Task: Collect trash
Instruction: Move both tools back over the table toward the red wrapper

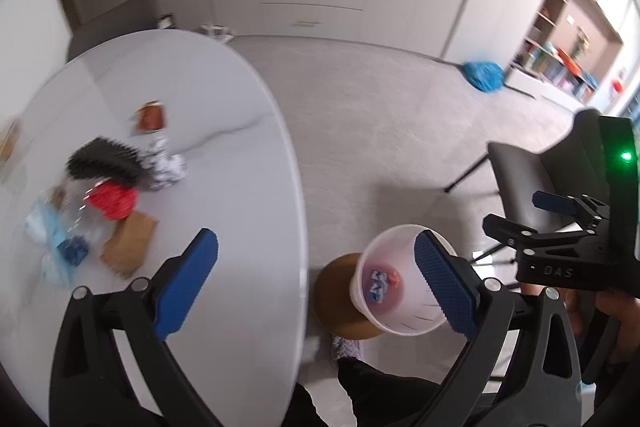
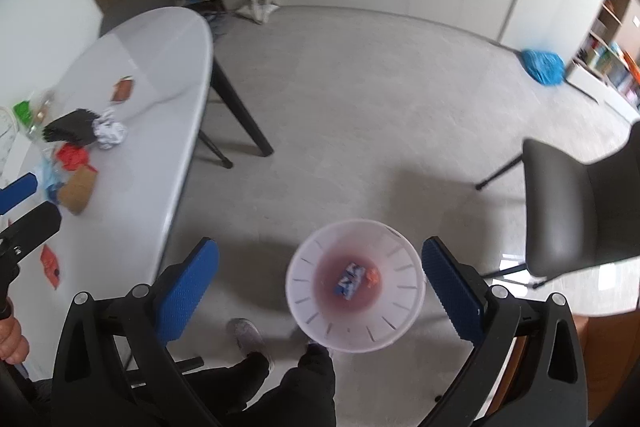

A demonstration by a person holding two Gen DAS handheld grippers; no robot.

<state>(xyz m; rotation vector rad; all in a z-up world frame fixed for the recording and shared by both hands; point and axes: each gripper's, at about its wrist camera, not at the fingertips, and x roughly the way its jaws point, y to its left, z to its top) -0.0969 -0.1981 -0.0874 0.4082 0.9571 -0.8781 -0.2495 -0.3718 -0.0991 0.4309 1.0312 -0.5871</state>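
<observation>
A white bin (image 1: 404, 323) stands on the floor beside the white oval table (image 1: 224, 107). A blue wrapper (image 2: 349, 279) and a small red scrap (image 2: 372, 277) lie at the bottom of the bin (image 2: 396, 311). My left gripper (image 1: 316, 283) hangs open and empty over the table's edge and the bin. My right gripper (image 2: 320, 291) is open and empty too, above the bin's left rim. On the table lie a red crumpled wrapper (image 1: 114, 201), a foil ball (image 1: 164, 167), brown paper (image 1: 128, 247), a black ridged tray (image 1: 104, 159) and a blue wrapper (image 1: 72, 251).
A brown round stool (image 1: 340, 307) sits under the bin's left side. A dark chair (image 2: 572, 207) stands to the right. The person's dark trouser legs and a shoe (image 2: 248, 337) are below the grippers. A blue bag (image 2: 542, 65) lies by the far shelves.
</observation>
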